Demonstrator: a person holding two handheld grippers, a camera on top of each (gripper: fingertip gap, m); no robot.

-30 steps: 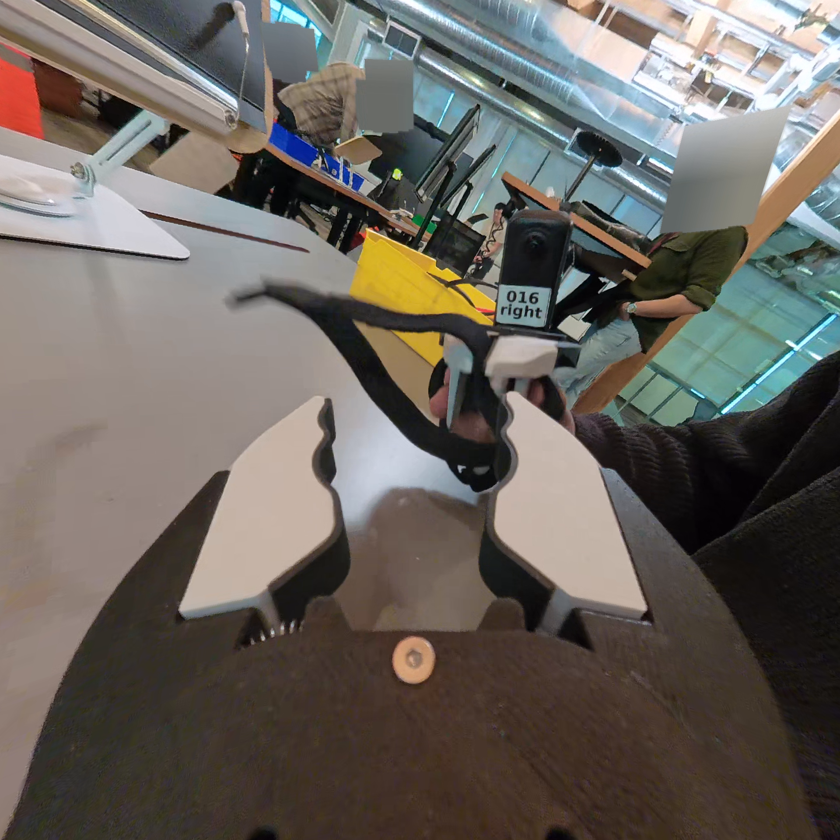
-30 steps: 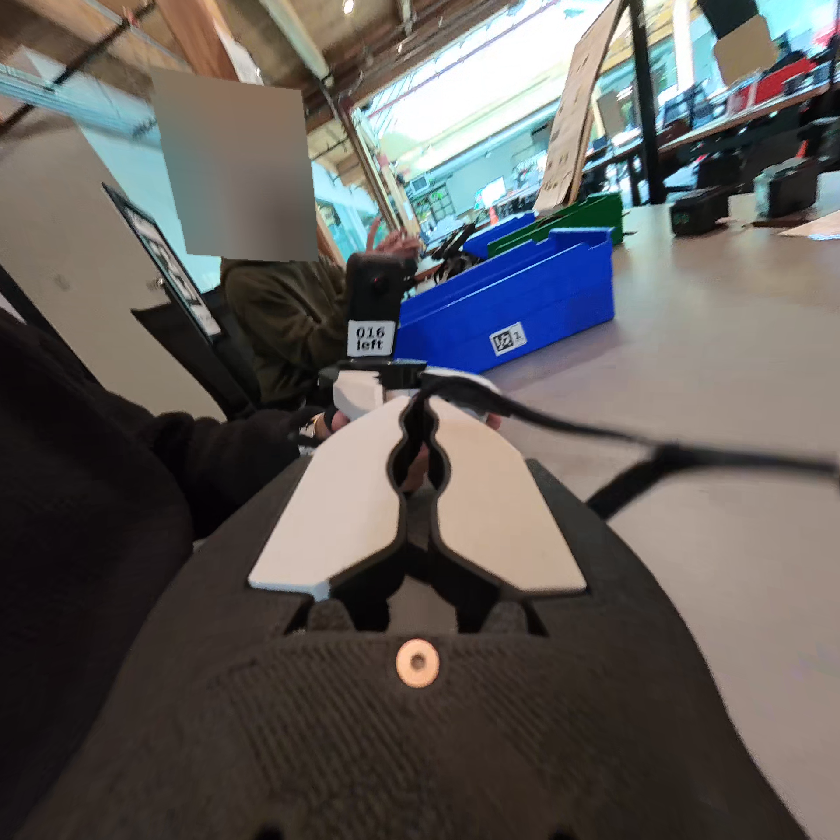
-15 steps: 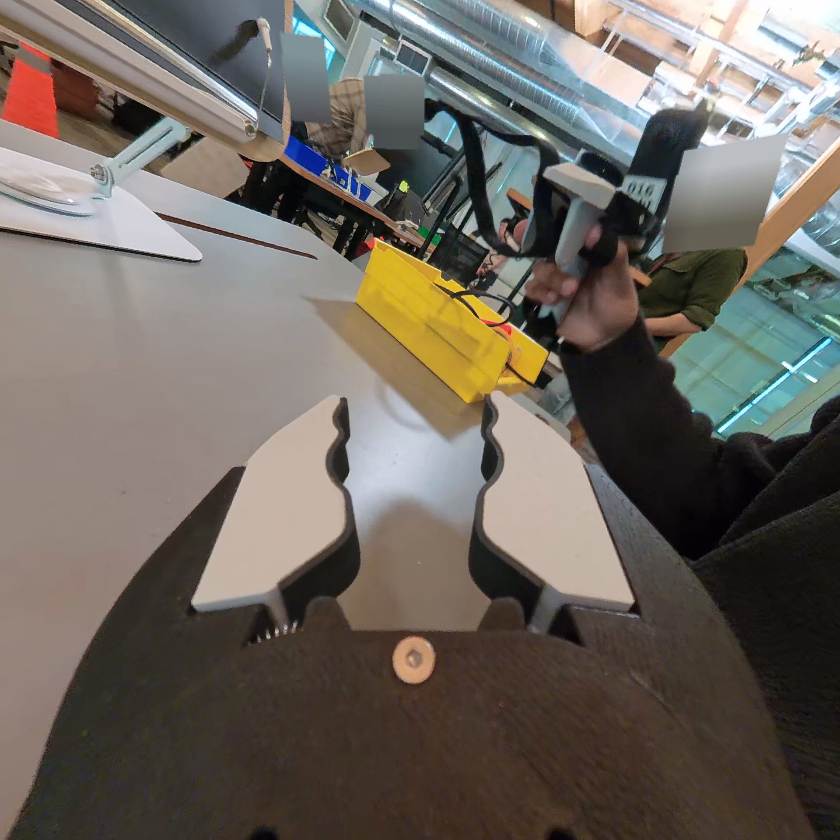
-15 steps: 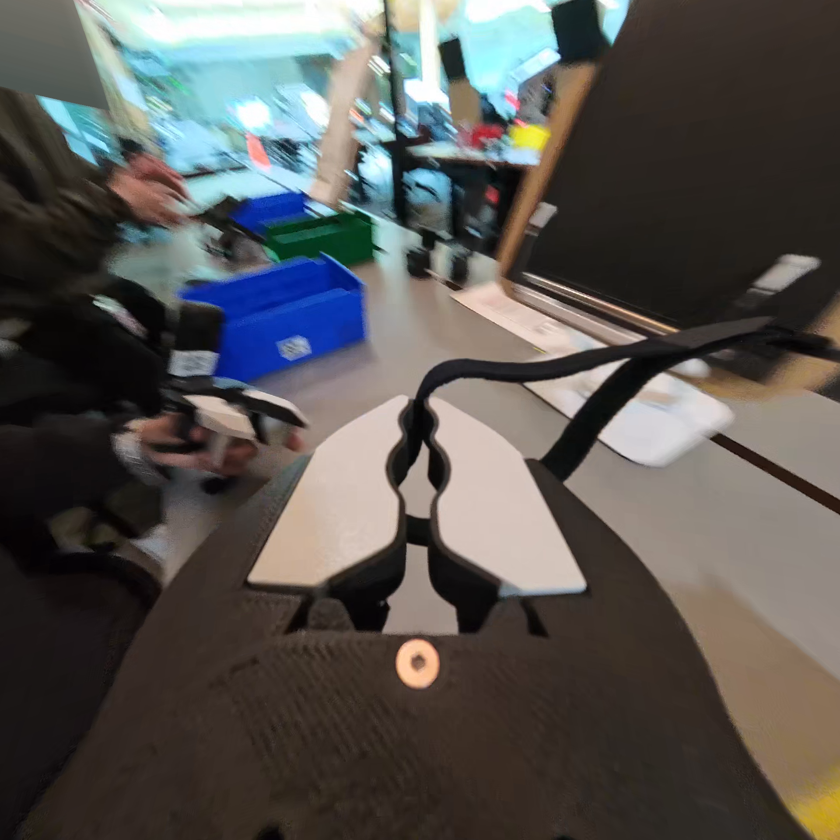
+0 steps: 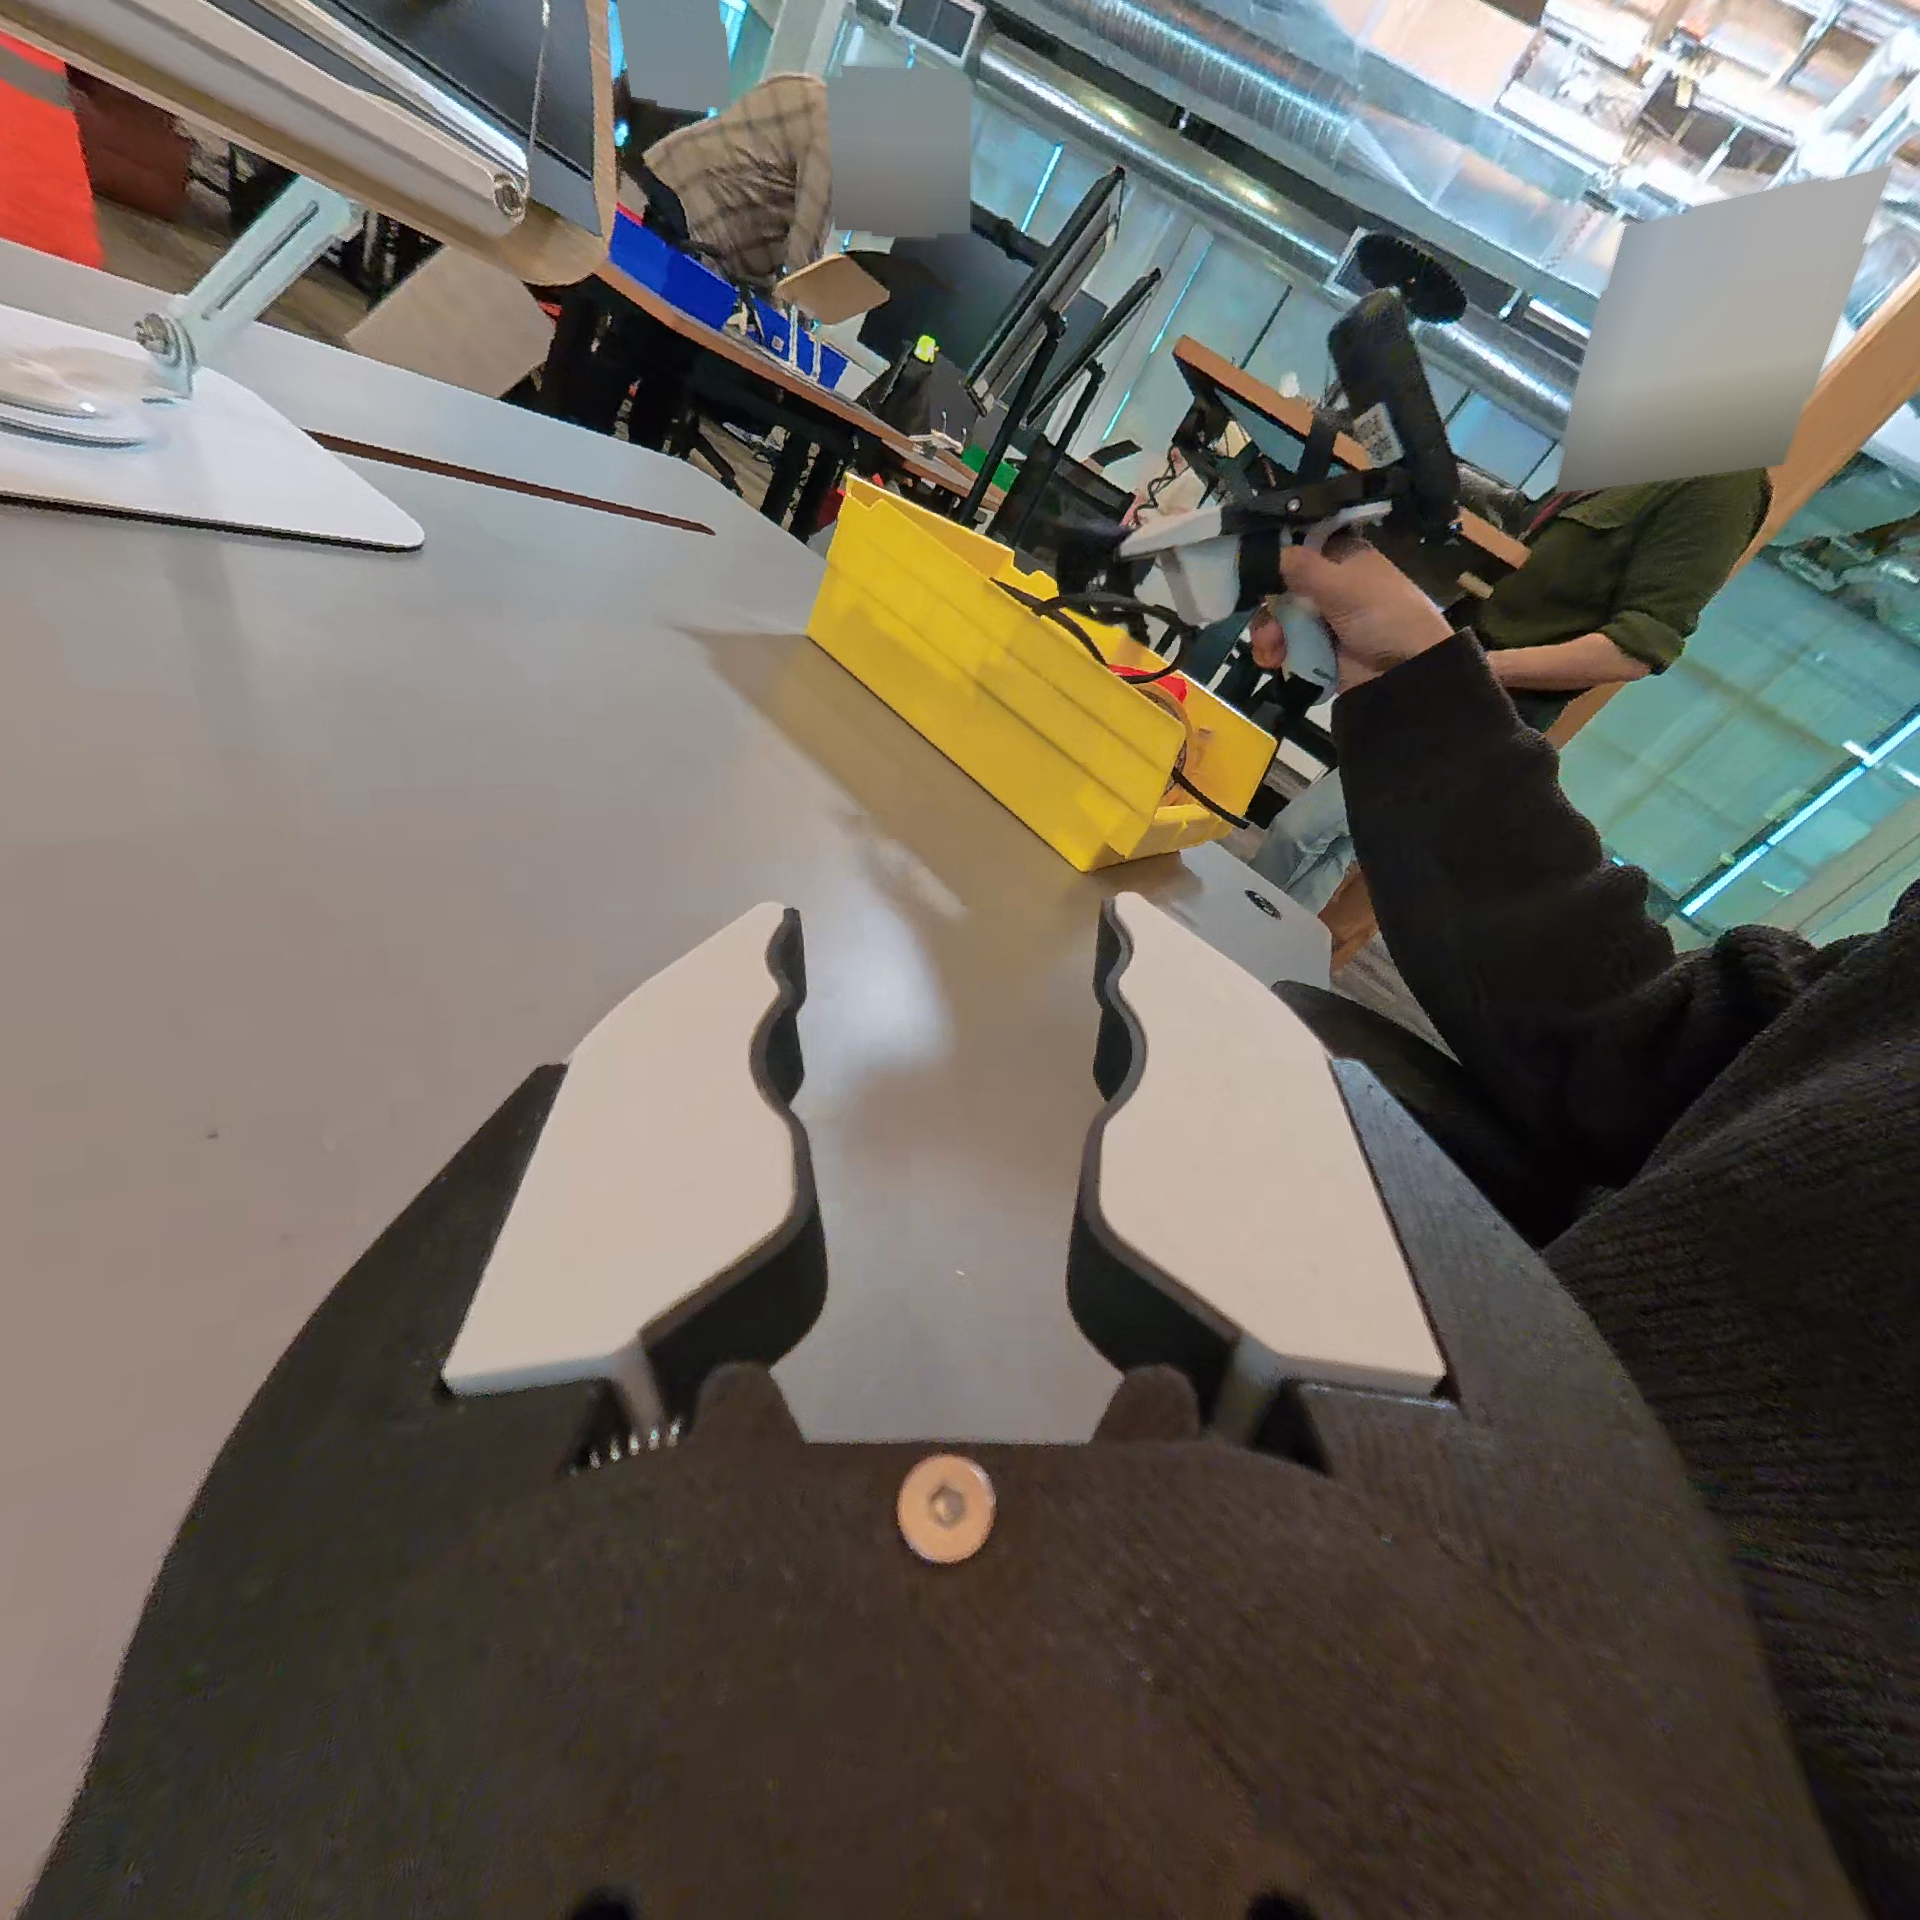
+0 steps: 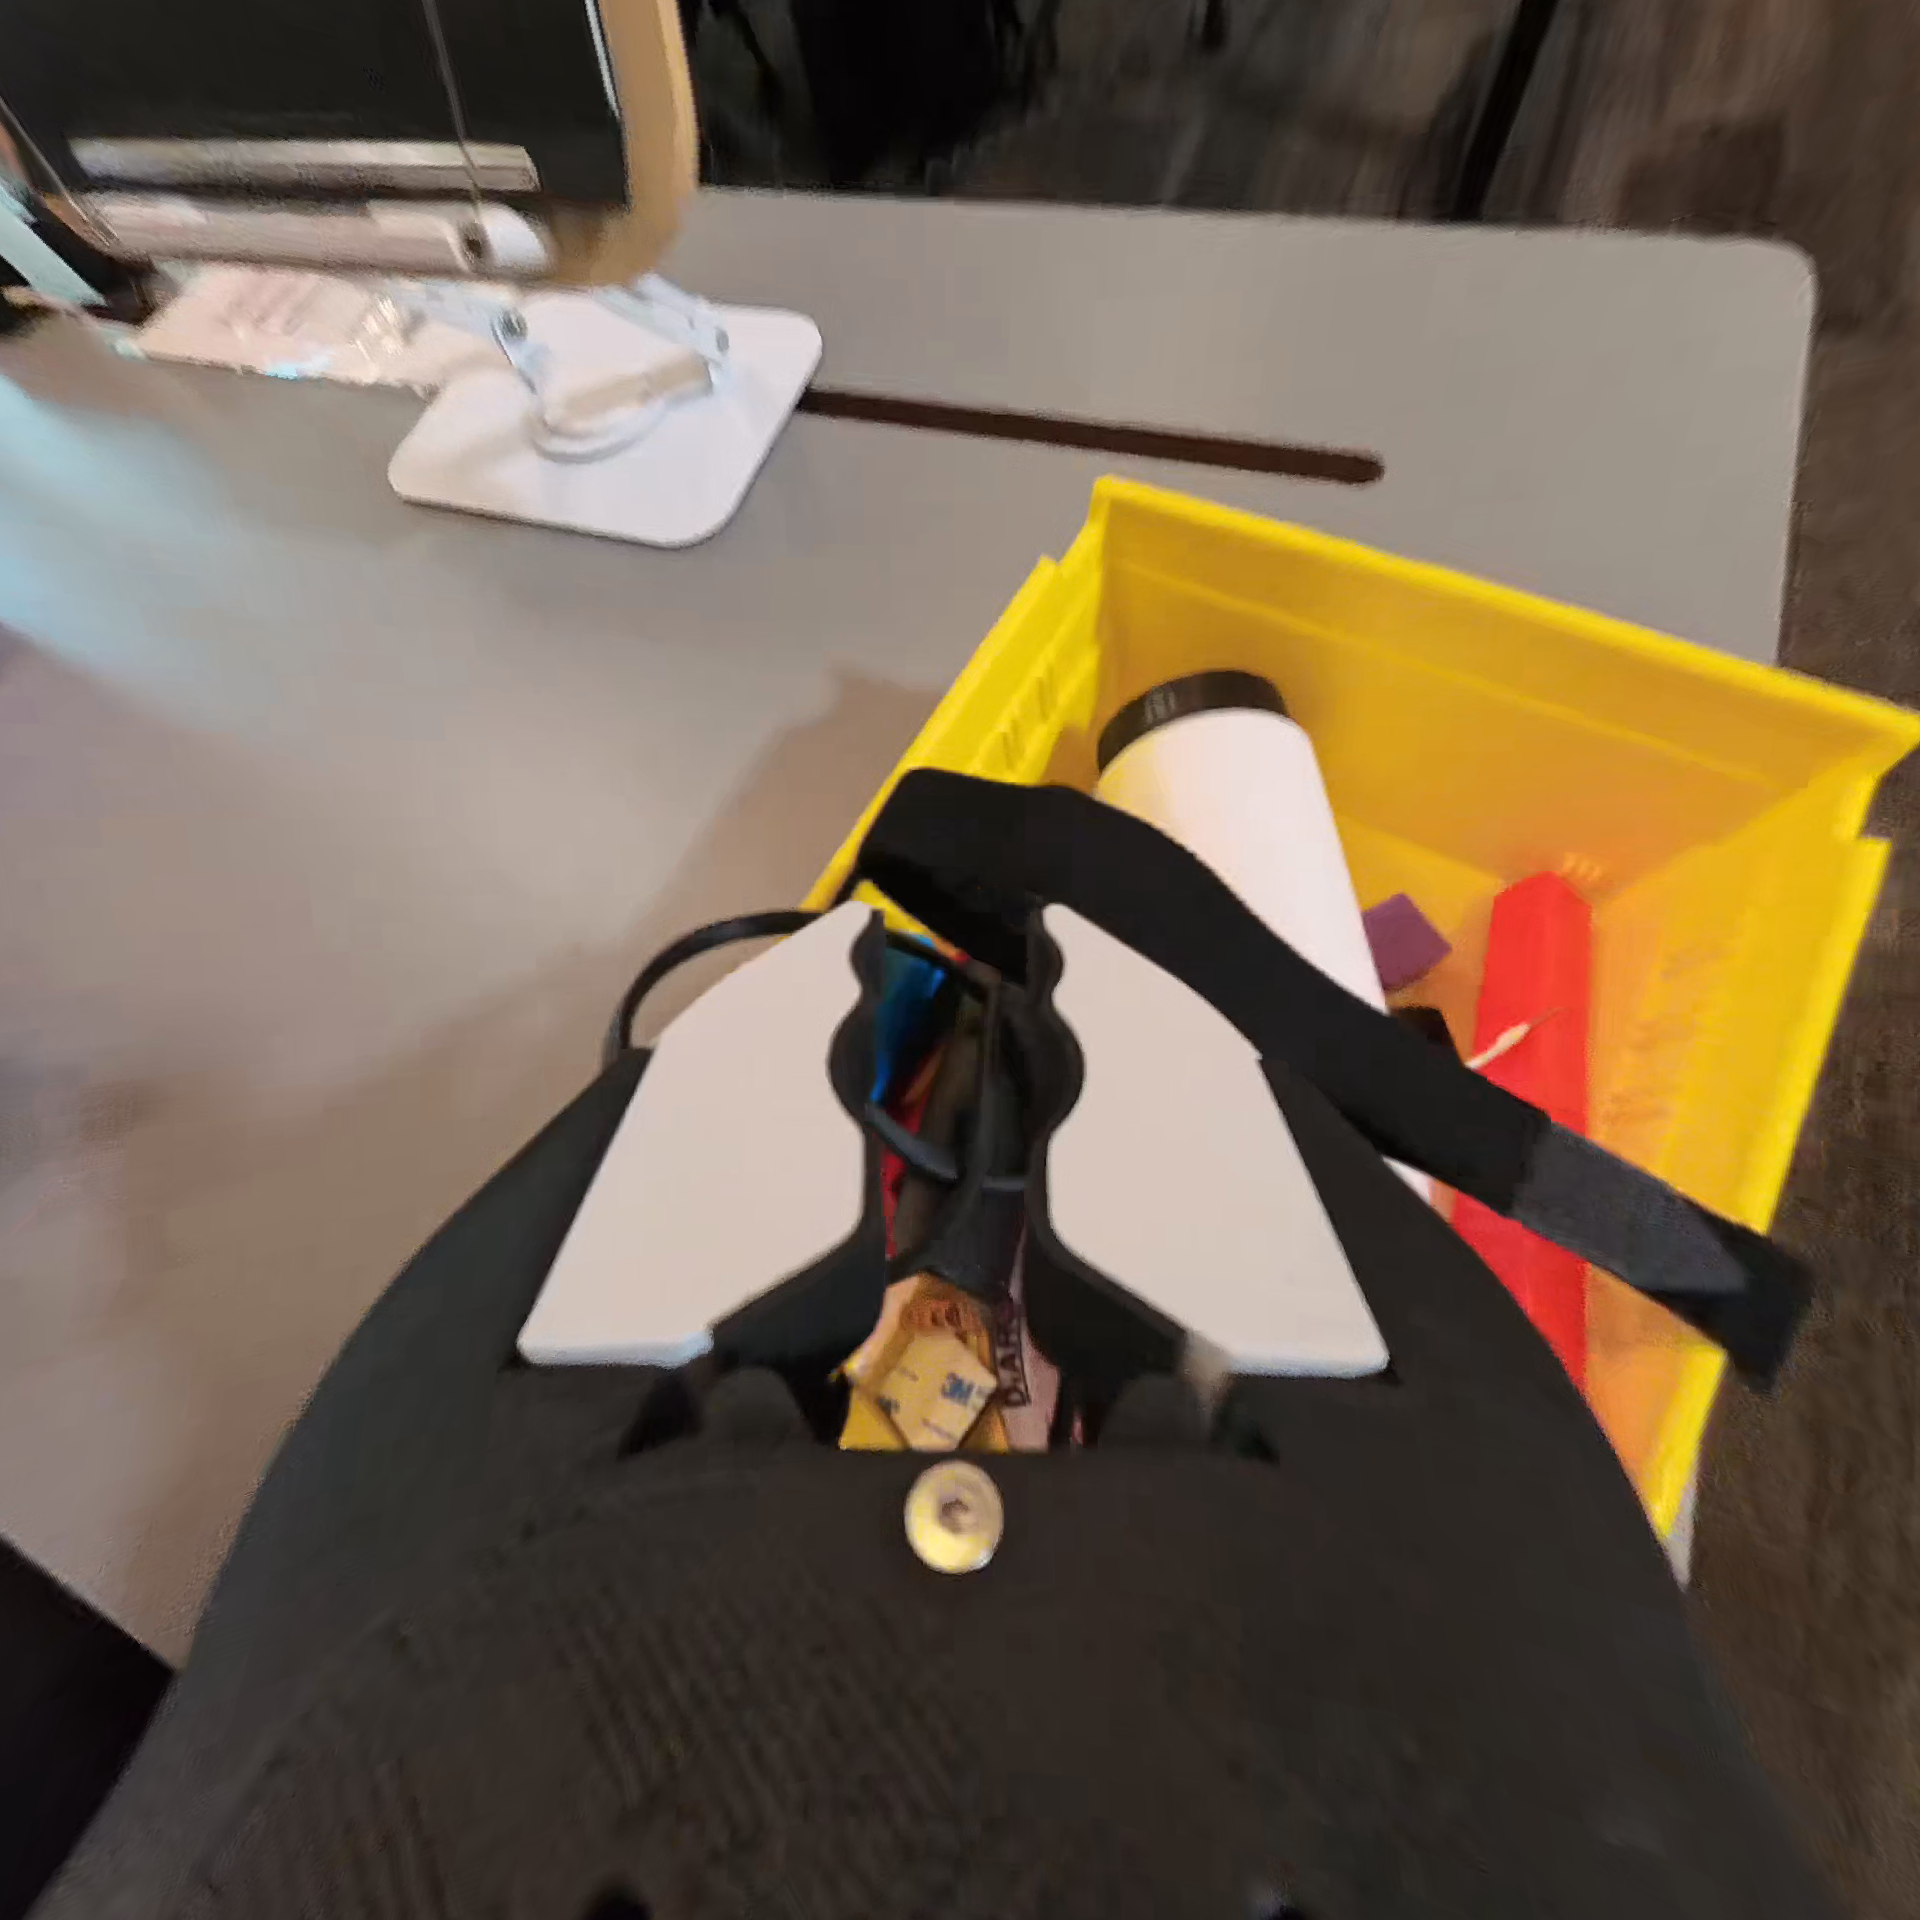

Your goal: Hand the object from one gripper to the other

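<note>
A black strap (image 6: 1195,914) lies draped over the right finger of my right gripper (image 6: 956,920), with one part hanging down between the jaws. The jaws stand apart with a clear gap, directly above a yellow bin (image 6: 1455,613). In the left wrist view the right gripper (image 5: 1117,540) is held up in a hand (image 5: 1351,623) over the same yellow bin (image 5: 987,665). My left gripper (image 5: 945,914) is open and empty, low over the grey table (image 5: 416,831).
The bin holds a white cylinder with a black cap (image 6: 1236,800), a red block (image 6: 1538,1039) and small parts. A white monitor stand base (image 6: 613,416) sits at the table's back left. People and desks are behind. Across from one pair of fingers to the other is roughly 40 cm.
My right gripper took the strap from the left, swung away and now points down over the yellow bin, with its jaws parted. The left gripper stayed open and empty.
</note>
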